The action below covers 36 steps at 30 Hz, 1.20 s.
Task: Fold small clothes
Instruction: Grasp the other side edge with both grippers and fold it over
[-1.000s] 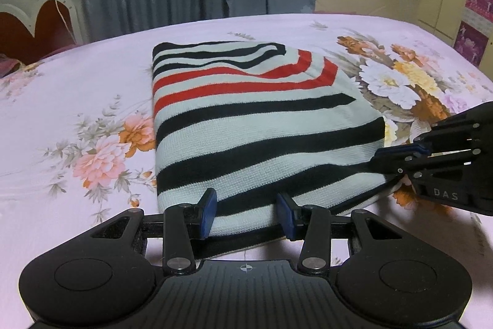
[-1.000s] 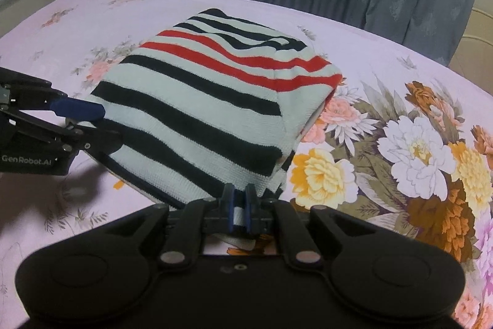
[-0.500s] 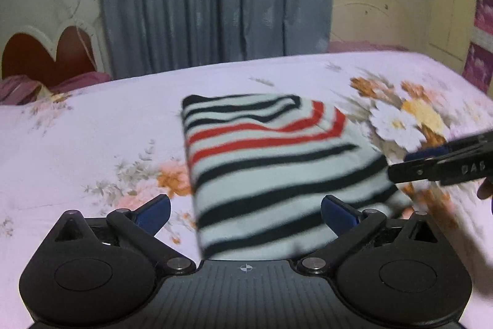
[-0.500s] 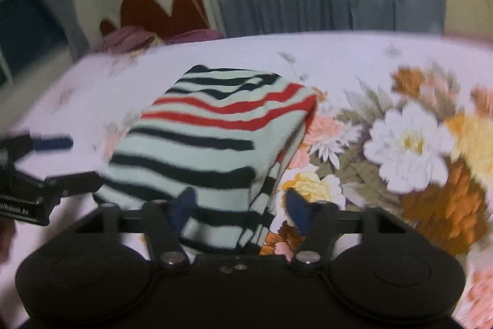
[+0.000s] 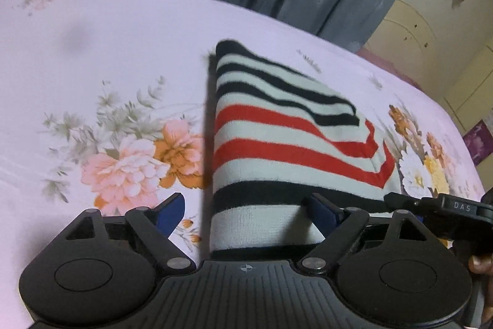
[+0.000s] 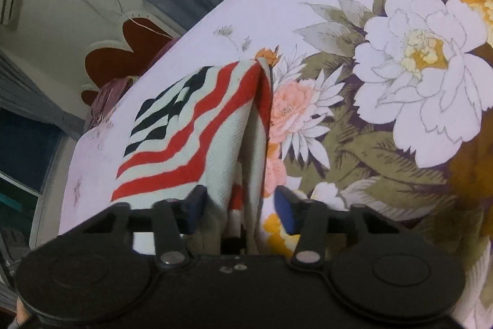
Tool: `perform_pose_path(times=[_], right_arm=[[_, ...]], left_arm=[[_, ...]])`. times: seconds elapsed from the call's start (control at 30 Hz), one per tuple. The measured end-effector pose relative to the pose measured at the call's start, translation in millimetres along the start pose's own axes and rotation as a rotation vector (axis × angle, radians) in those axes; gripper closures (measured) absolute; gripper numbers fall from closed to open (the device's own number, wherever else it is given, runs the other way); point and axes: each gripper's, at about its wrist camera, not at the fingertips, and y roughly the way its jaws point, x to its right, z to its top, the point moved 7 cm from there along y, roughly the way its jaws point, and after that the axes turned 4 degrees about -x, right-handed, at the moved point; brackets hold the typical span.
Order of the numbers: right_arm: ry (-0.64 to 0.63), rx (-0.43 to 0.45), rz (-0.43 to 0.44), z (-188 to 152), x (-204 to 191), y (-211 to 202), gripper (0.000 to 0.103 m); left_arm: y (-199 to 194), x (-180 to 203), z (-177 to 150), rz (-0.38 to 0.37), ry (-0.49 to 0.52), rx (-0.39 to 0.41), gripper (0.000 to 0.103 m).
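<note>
A folded striped sweater [image 5: 286,150] lies on the floral bed [image 5: 117,39]. Both grippers, left [image 5: 246,213] and right [image 6: 237,205], gape wide at its near edge, holding nothing. A careless nudge could undo the folds.

— What's different from a second ago?
— The right gripper [image 6: 238,210], then pinched shut on the near corner of the striped sweater [image 5: 277,144], now stands with its jaws spread around the folded edge.
— And the other one?
— The left gripper [image 5: 246,213] has opened wider too, its fingers straddling the near edge. Both cameras have tilted and moved closer to the cloth.
</note>
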Motion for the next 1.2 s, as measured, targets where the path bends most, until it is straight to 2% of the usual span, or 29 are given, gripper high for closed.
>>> perform_pose_path(times=[0.1,0.2,0.23,0.3,0.37,0.4,0.43,0.53,0.57,0.63,0.67,0.77,0.93,1.13,1.2], right_arm=[[-0.026,0.020,-0.039,1,-4,-3,0.067],[-0.069,0.046,-0.063,5,-16,-11,0.069],[-0.090,0.074,-0.073,8,-21,-15,0.072],[-0.148,0.127,-0.089,17,-32,-20,0.086],[-0.202,0.128,-0.121,22,-38,-15,0.089],[-0.219,0.095,-0.154,22,-35,-5,0.088],[-0.227,0.061,-0.192,22,-29,6,0.087],[-0.178,0.040,-0.173,28,-21,4,0.082],[-0.159,0.042,-0.157,31,-20,-2,0.075],[-0.107,0.068,-0.121,30,-11,-15,0.045],[-0.078,0.080,-0.089,30,-7,-19,0.027],[0.042,0.016,0.030,24,9,-10,0.037],[0.117,0.007,0.118,25,23,1,0.037],[0.010,-0.167,0.153,20,8,9,0.037],[-0.003,-0.169,0.162,22,7,12,0.037]], left_arm=[[1,3,0,0.000,0.007,-0.001,0.017],[-6,8,8,0.003,0.056,0.031,0.017],[-6,9,11,-0.003,0.064,0.036,0.017],[-2,7,18,-0.004,0.068,0.027,0.017],[8,5,22,0.005,0.074,0.004,0.017],[13,4,22,-0.004,0.066,-0.008,0.017],[17,4,21,-0.010,0.061,-0.019,0.017],[18,4,21,-0.019,0.054,-0.019,0.017],[16,5,20,-0.021,0.059,-0.015,0.017],[13,5,19,-0.034,0.067,-0.014,0.017],[13,4,19,-0.039,0.069,-0.017,0.017],[17,2,19,-0.065,0.049,-0.032,0.017],[24,2,19,-0.107,0.025,-0.062,0.017],[30,5,20,-0.122,0.024,-0.090,0.017],[32,9,21,-0.119,0.045,-0.098,0.017]])
